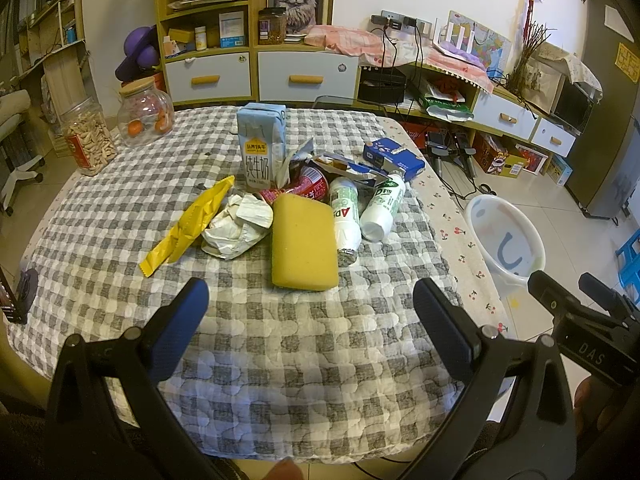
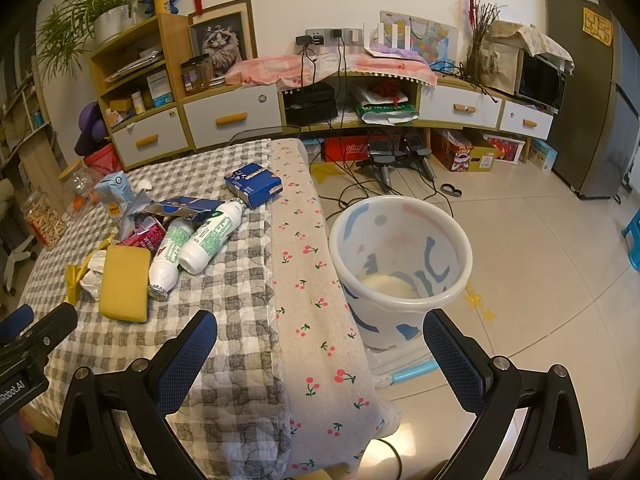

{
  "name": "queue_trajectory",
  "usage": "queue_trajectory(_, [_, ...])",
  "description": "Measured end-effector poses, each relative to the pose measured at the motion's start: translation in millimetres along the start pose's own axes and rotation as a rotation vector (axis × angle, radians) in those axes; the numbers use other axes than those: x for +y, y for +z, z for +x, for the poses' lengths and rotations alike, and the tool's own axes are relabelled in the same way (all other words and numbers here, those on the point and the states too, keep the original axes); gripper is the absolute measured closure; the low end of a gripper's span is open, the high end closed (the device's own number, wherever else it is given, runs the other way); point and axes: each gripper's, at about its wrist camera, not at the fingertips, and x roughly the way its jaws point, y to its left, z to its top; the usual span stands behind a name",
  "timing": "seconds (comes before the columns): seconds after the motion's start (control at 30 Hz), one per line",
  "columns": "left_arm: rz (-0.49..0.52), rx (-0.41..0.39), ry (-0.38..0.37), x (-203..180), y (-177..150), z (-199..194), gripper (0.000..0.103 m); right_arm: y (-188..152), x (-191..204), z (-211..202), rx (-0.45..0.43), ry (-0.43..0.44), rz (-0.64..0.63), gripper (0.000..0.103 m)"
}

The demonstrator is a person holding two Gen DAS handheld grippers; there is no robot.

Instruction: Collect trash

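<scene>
We are at the very start of collecting: nothing is picked up yet, and all the trash sits in 1 heap on the checked worktop (image 1: 280,360). The yellow sponge (image 1: 303,242) is our landmark, lying at the near edge of that heap. Just left of the sponge is a crumpled white paper (image 1: 236,226), and beyond that a yellow wrapper (image 1: 188,226). Touching the sponge's right side are 2 white bottles (image 1: 360,208) lying on their sides. Behind the sponge stands a blue milk carton (image 1: 262,146), with a red can (image 1: 310,188) and torn packaging between them, and a dark blue box (image 1: 394,156) farther back to the right.

The left hand-held gripper (image 1: 310,316) hovers over the worktop on the near side of the sponge, its jaws spread wide and empty. The right hand-held gripper (image 2: 320,344) is likewise wide open and empty, hanging over the worktop's edge well right of the sponge, beside the white bin (image 2: 400,248) on the floor.

We judge the next move is a reach forward with the left hand-held gripper to straddle the sponge, close, then carry it right to the bin.
</scene>
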Motion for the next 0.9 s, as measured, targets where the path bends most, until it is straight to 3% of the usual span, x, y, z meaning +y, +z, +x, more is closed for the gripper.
queue_trajectory(0.9, [-0.001, 0.007, -0.003, -2.5, -0.9, -0.3, 0.002, -1.3, -2.0, 1.1, 0.009, 0.001, 0.012, 0.0])
